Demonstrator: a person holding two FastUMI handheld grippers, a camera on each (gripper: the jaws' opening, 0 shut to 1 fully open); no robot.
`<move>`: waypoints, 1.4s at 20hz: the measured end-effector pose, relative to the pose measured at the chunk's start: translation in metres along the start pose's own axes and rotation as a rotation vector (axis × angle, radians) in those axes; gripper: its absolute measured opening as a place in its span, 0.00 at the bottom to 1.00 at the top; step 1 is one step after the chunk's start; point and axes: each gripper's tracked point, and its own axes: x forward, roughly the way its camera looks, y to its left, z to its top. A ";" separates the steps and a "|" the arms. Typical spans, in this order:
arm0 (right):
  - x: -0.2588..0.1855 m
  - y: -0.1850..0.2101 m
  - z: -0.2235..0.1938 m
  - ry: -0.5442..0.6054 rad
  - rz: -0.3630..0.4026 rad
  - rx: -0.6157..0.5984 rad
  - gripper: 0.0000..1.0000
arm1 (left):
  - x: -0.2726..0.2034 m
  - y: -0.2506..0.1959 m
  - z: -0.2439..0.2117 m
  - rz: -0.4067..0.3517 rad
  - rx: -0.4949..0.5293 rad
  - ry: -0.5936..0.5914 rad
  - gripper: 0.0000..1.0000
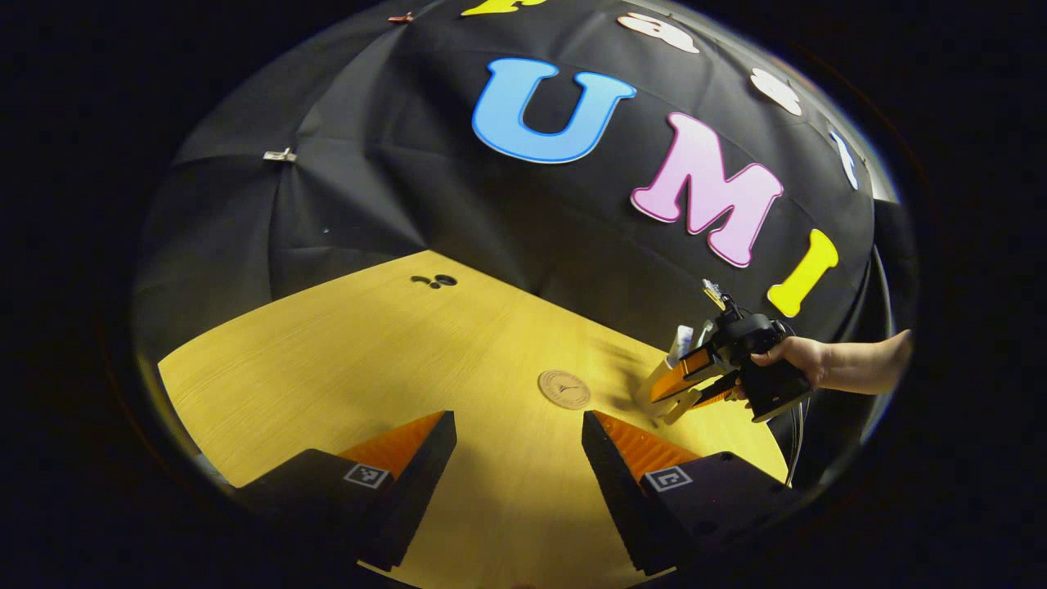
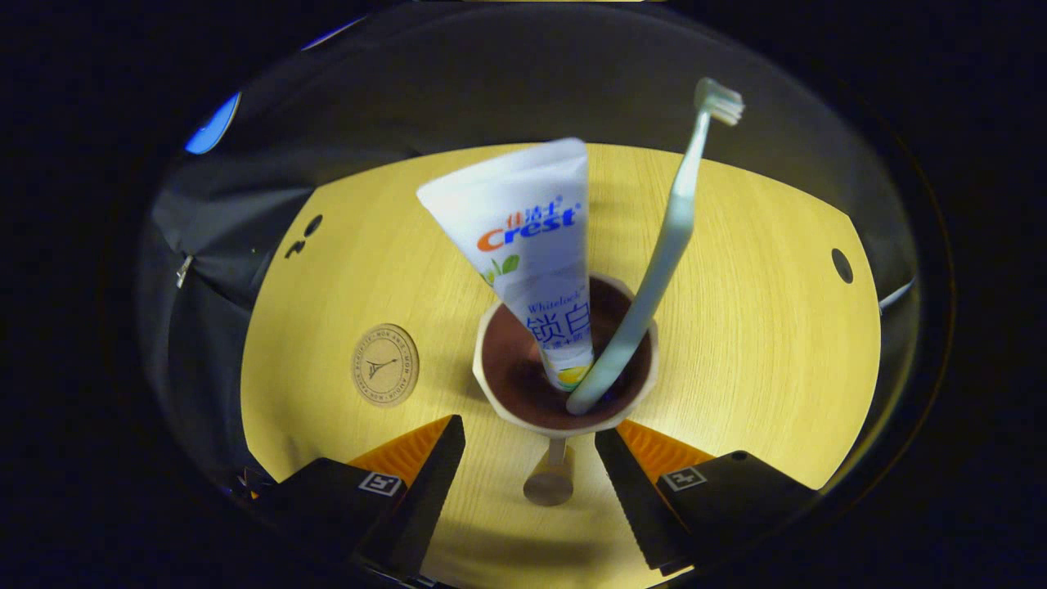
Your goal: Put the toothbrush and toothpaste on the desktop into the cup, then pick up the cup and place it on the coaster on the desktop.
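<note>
In the right gripper view a cream cup with a dark inside sits between the fingers of my right gripper, its handle pointing back at the camera. Both fingers press on its sides. A white toothpaste tube and a pale toothbrush stand in it, the bristles up. The round coaster lies on the desk to the cup's left. The left gripper view has the coaster ahead, and the right gripper in a hand just right of it. My left gripper is open with nothing in it.
The yellow wooden desktop ends at the black cloth wall behind. Small dark holes mark its far part, and another hole shows at the right. A cable hangs below the hand.
</note>
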 end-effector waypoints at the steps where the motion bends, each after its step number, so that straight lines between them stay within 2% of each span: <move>1: 0.004 0.000 -0.001 0.020 -0.002 -0.009 0.98 | 0.002 0.005 -0.003 0.011 -0.001 0.007 0.98; 8: 0.012 0.002 -0.003 0.075 0.002 0.051 0.93 | -0.004 0.010 -0.007 -0.001 0.010 0.036 0.97; 9: 0.017 0.004 -0.006 0.082 0.003 0.052 0.83 | -0.004 0.008 -0.008 -0.009 0.014 0.039 0.98; 10: 0.017 0.006 -0.005 0.083 0.006 0.055 0.80 | -0.003 0.004 -0.009 -0.019 0.017 0.043 0.98; 11: 0.017 0.006 -0.006 0.084 0.010 0.055 0.66 | -0.003 0.000 -0.011 -0.027 0.020 0.050 0.98; 13: 0.017 0.004 -0.005 0.088 0.003 0.055 0.64 | -0.002 -0.008 -0.018 -0.044 0.027 0.070 0.98; 14: 0.017 0.003 -0.004 0.087 0.001 0.056 0.56 | -0.001 -0.011 -0.021 -0.052 0.032 0.078 0.98; 15: 0.017 0.003 -0.004 0.087 0.001 0.055 0.33 | -0.001 -0.014 -0.023 -0.057 0.036 0.084 0.98; 16: 0.017 0.002 -0.005 0.088 -0.007 0.052 0.43 | -0.001 -0.017 -0.027 -0.062 0.041 0.091 0.98; 17: 0.016 0.001 -0.003 0.085 -0.013 0.050 0.43 | -0.002 -0.019 -0.029 -0.067 0.045 0.097 0.98; 19: 0.017 -0.001 -0.006 0.076 -0.039 0.012 0.37 | -0.001 -0.022 -0.032 -0.071 0.046 0.105 0.98; 20: 0.018 0.000 -0.007 0.075 -0.040 -0.007 0.29 | -0.002 -0.023 -0.035 -0.072 0.043 0.108 0.98; 22: 0.019 0.000 -0.009 0.078 -0.038 -0.040 0.32 | -0.002 -0.026 -0.035 -0.075 0.039 0.111 0.98; 23: 0.019 0.000 -0.010 0.084 -0.037 -0.052 0.24 | -0.003 -0.025 -0.035 -0.074 0.039 0.111 0.98; 24: 0.017 -0.001 -0.009 0.081 -0.036 -0.056 0.31 | -0.003 -0.024 -0.036 -0.073 0.039 0.111 0.98; 28: 0.017 -0.001 -0.010 0.065 -0.039 -0.075 0.29 | -0.003 -0.021 -0.038 -0.066 0.044 0.118 0.98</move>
